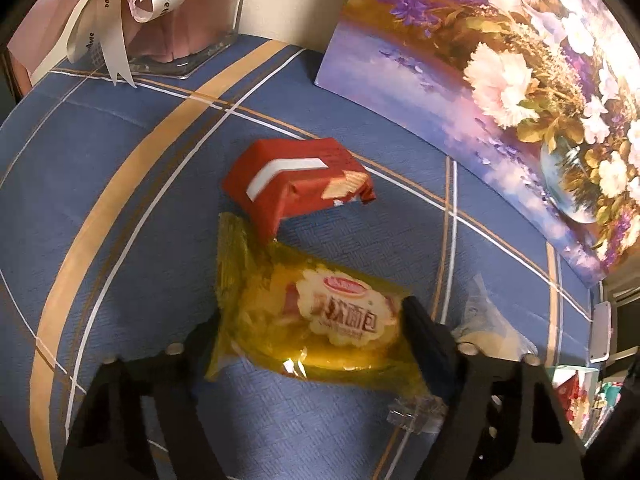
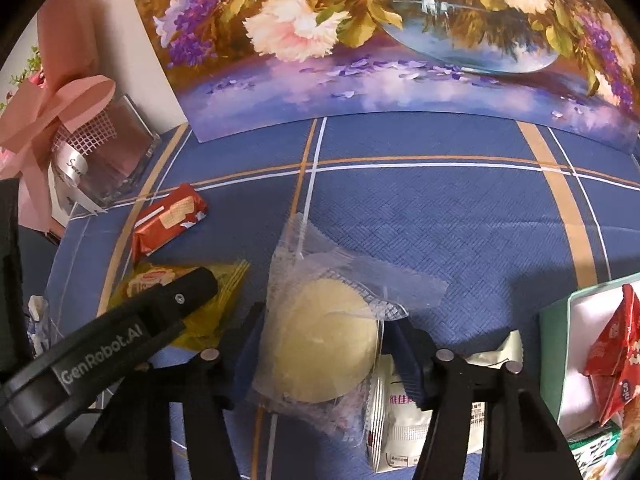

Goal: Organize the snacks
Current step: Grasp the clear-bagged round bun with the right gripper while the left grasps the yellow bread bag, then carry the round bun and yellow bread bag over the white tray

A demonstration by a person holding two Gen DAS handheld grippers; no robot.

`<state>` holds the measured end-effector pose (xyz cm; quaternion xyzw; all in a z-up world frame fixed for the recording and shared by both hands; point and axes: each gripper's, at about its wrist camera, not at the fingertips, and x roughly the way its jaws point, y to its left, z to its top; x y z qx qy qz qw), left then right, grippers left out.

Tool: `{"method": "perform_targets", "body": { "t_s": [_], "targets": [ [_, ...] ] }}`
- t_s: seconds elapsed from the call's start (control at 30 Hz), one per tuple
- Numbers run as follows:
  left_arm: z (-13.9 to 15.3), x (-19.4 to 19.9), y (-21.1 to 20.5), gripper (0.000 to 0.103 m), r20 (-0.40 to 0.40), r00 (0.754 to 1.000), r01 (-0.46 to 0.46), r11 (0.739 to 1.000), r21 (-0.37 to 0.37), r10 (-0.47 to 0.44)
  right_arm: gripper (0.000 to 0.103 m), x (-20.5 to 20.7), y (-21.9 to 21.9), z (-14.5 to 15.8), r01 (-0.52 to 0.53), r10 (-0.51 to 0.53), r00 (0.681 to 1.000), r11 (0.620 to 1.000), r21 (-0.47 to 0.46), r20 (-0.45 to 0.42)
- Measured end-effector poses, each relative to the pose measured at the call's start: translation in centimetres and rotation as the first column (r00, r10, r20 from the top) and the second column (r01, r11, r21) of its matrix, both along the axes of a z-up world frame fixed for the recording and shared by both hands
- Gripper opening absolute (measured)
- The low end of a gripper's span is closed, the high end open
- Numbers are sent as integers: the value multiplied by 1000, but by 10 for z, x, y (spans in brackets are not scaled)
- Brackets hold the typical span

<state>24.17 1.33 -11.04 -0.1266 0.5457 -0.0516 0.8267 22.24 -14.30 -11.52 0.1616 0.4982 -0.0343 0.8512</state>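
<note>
Closest to the right wrist camera, the right hand-held gripper grasps a round pale pastry in a clear wrapper; both dark pads press on its sides. Under its right finger lies a white sachet on the blue checked cloth of the desk. At the right edge stands a green-and-white box with a red snack bag inside.

From the left wrist camera, the left hand-held gripper has a yellow bread packet between its fingers. The right pad touches the packet's edge; the left pad sits at the other edge, but whether it presses I cannot tell. A small clear plastic piece lies near the right finger.

Just beyond the bread packet, touching its corner, lies a red biscuit pack with a white stripe. Farther back on the left stands a clear vase holding pink wrapping and white ribbon. At the far right a flower painting leans on the desk.
</note>
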Motion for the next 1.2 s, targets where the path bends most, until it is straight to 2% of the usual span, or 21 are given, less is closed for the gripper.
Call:
{"method": "perform_targets", "body": {
  "t_s": [0.37, 0.57, 0.9, 1.2],
  "targets": [
    [5, -10, 10, 76, -51, 998, -32, 997, -77, 28, 51, -12, -3, 9, 7, -7, 1000, 1000, 13, -17],
    [27, -29, 15, 76, -52, 997, -63, 991, -122, 58, 51, -27, -4, 27, 27, -26, 1000, 999, 27, -14],
    [66, -61, 17, 76, 6, 999, -43, 994, -102, 44, 51, -62, -3, 70, 35, -35, 999, 999, 0, 13],
    [86, -93, 5, 76, 48, 999, 1, 996, -94, 4, 51, -100, -13, 87, 79, -79, 997, 997, 26, 13]
  ]
}}
